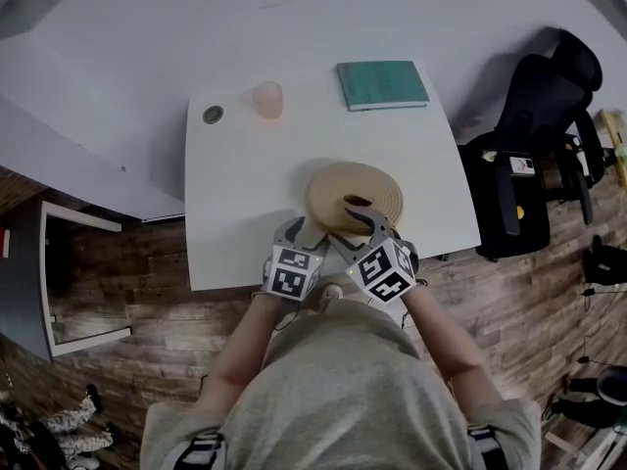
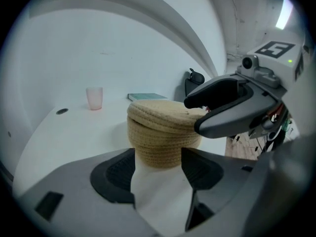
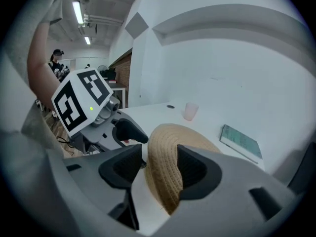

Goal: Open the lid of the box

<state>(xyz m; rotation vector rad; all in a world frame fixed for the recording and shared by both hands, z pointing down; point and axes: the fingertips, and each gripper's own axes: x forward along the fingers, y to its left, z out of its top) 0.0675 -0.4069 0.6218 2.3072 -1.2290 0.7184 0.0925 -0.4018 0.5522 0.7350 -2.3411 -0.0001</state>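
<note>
Straddling the lid point(image 3: 166, 141) at five o'clock on the box point(image 2: 165, 149), the right gripper point(image 3: 160, 169) stands unclamped; the left gripper point(image 2: 158, 174) gapes empty at seven.

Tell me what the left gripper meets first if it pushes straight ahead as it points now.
Most likely the woven box, its side wall below the lid, dead ahead of the left gripper, fingers open. Only bare table lies between; depth is unclear.

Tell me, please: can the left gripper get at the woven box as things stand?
Probably yes. The left gripper is open and the woven box stands straight ahead of it, with only bare table between. The right gripper straddles the rim of the lid, above that path.
</note>
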